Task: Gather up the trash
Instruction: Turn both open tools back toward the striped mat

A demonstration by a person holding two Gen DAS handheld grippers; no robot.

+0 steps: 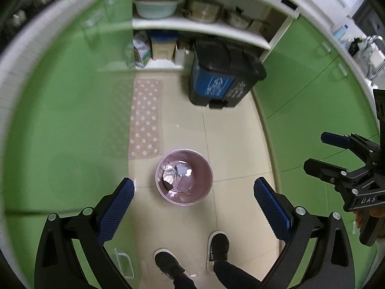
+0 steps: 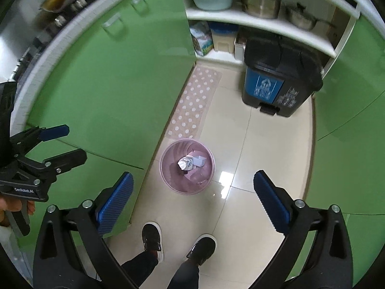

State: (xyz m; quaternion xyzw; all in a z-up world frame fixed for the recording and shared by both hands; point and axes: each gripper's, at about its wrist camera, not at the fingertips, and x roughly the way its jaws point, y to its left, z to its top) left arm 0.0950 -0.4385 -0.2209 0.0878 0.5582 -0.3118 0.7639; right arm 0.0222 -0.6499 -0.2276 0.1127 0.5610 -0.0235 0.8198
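A small pink wastebasket (image 1: pixel 184 198) stands on the beige tiled floor, and it also shows in the right wrist view (image 2: pixel 168 183). Crumpled white and silver trash (image 1: pixel 176 172) lies inside it, also seen in the right wrist view (image 2: pixel 190 162). My left gripper (image 1: pixel 193 207) is open and empty, held high above the basket. My right gripper (image 2: pixel 193 204) is open and empty too, also high above the floor. Each gripper shows at the side of the other's view, the right one (image 1: pixel 315 153) and the left one (image 2: pixel 74 143).
A black and blue pedal bin (image 1: pixel 223 77) stands by the open shelves with pots (image 1: pixel 204 12) and a basin (image 1: pixel 156 6). A pink dotted mat (image 1: pixel 145 118) lies along the green cabinets (image 1: pixel 67 110). The person's black shoes (image 1: pixel 217 246) stand just behind the basket.
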